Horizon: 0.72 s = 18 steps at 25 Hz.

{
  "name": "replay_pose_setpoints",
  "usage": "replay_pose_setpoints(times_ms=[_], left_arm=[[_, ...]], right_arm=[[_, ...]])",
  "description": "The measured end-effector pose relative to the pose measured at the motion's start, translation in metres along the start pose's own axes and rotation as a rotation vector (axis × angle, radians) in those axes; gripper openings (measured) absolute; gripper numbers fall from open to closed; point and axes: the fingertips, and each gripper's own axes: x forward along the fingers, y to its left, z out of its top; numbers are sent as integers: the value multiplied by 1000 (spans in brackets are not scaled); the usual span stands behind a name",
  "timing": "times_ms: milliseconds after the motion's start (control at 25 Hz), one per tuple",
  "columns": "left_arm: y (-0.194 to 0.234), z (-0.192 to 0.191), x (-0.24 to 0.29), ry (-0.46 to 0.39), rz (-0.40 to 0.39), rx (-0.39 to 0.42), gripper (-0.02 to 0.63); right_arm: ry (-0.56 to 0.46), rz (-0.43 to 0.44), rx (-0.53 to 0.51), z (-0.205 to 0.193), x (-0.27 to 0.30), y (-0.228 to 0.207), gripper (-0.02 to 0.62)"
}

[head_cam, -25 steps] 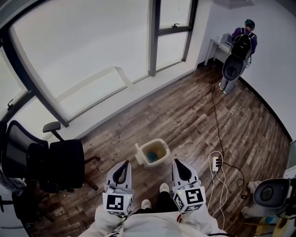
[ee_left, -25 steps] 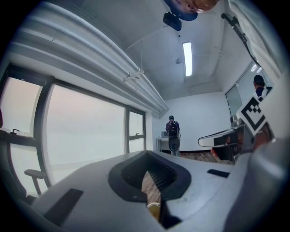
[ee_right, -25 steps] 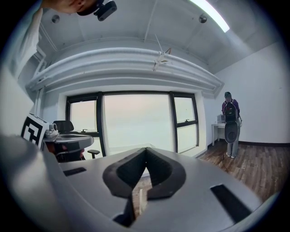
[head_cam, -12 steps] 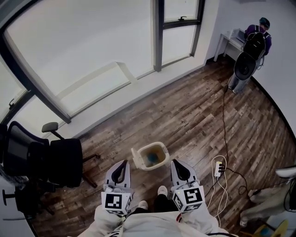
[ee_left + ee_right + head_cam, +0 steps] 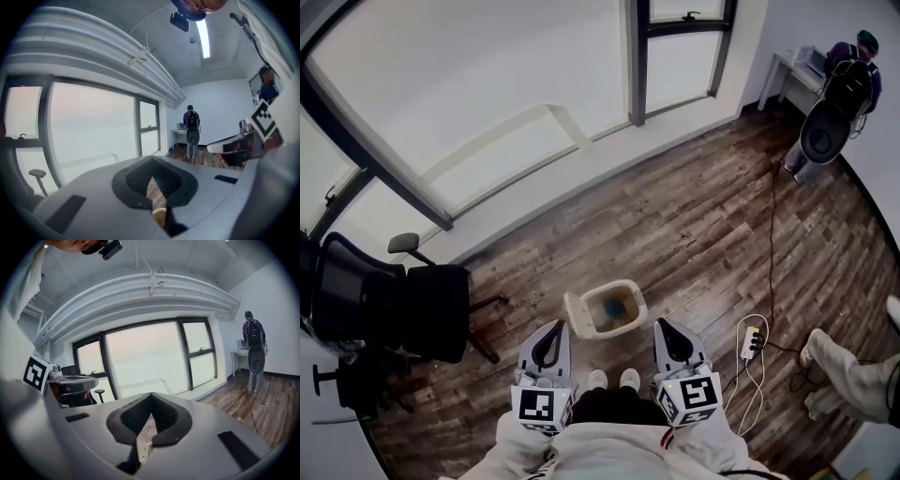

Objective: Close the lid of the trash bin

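Trash bin (image 5: 605, 309), cream, lid (image 5: 577, 315) open (blue item (image 5: 612, 305) inside)

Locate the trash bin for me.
Head view, lower centre: the trash bin stands on the wood floor just ahead of the person's shoes, between the left claw and right claw.

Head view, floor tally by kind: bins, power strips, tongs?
trash bin: 1
power strip: 1
tongs: 2 (left tongs, right tongs)
Total: 4
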Motion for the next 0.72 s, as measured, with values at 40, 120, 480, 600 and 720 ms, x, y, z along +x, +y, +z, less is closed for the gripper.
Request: replay_pose_setpoints(times_ms=[40, 120, 480, 600, 720], left_arm=[[0, -3, 3, 14, -4, -2, 5], [4, -13, 10, 34, -5, -6, 5], [27, -59, 49, 65, 3, -9, 5], [37, -79, 61, 90, 17, -17, 5], [49, -108, 73, 118, 21, -32, 5]], right_arm=[[6, 2, 3, -3, 4, -3, 23], [19, 2, 11, -9, 13, -6, 23], [85, -12, 16, -41, 47, -14, 23], [100, -22, 40, -60, 57, -18, 23], [123, -35, 38, -84, 72, -20, 23]])
